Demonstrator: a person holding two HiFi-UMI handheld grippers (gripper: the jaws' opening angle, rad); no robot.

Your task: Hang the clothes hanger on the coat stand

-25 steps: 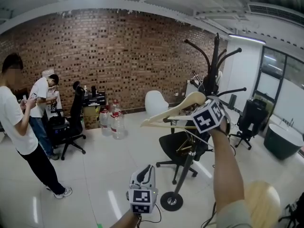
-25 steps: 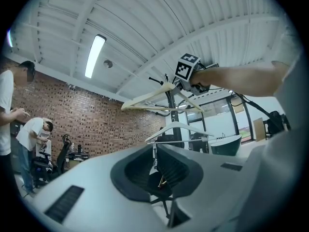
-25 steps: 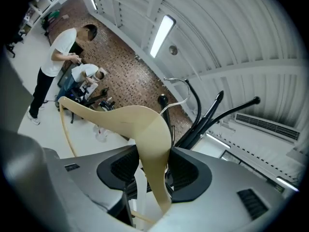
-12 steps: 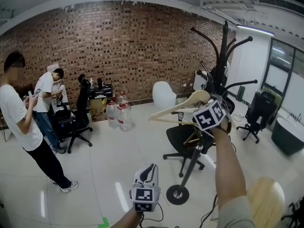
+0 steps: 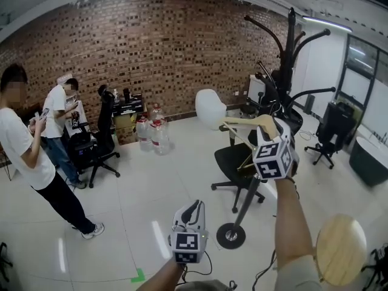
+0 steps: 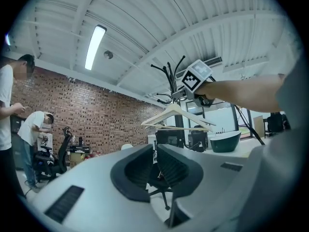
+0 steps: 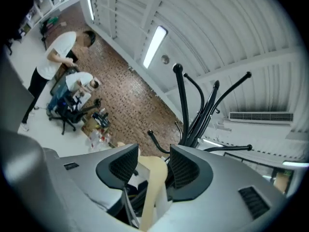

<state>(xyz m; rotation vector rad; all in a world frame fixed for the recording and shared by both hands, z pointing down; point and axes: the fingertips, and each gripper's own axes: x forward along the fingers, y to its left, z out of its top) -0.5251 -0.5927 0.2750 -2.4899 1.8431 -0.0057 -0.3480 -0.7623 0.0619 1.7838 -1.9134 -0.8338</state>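
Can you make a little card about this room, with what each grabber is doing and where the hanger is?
right gripper: jaws have just been opening; wooden hanger between them, pads seem off it
hanger's place: up beside the coat stand arms; hooked or not, cannot tell
left gripper: shut, empty, held low
people: two, by the brick wall

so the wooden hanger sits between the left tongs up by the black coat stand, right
Wrong side. The wooden hanger sits between the right tongs, which have just been opening, up by the black coat stand. The right gripper view shows it. The left tongs have nothing in them.
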